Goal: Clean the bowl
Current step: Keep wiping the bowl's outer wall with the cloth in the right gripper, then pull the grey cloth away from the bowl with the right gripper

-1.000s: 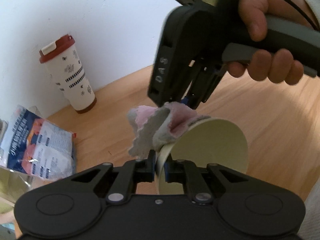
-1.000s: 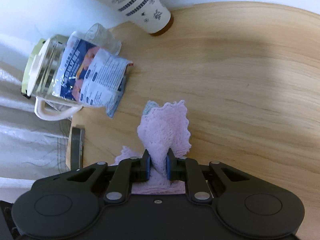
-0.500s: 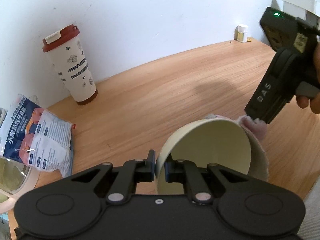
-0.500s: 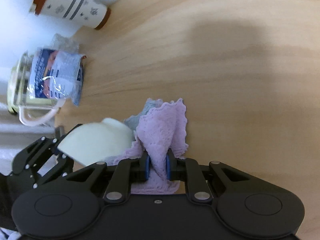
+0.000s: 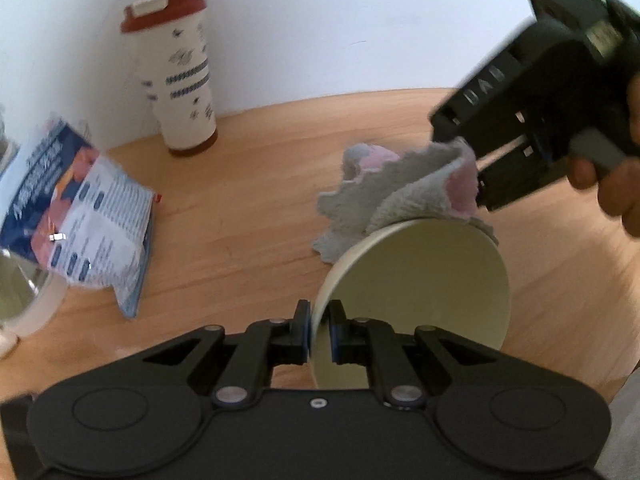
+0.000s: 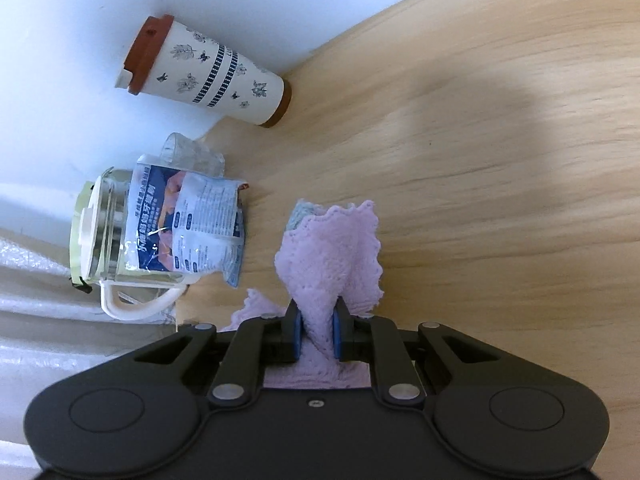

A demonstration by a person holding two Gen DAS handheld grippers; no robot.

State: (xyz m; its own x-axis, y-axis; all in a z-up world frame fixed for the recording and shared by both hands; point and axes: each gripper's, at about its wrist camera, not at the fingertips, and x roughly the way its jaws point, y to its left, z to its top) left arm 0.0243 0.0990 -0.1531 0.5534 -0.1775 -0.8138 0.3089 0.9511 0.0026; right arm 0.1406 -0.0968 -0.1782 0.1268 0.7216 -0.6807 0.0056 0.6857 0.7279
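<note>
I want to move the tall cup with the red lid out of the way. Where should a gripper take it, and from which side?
Grip the tall cup around its middle, across the patterned wall, from the open table side. It stands upright close to the wall, so nothing fits behind it, and the lid looks too wide and flat to pinch, I think.
</note>
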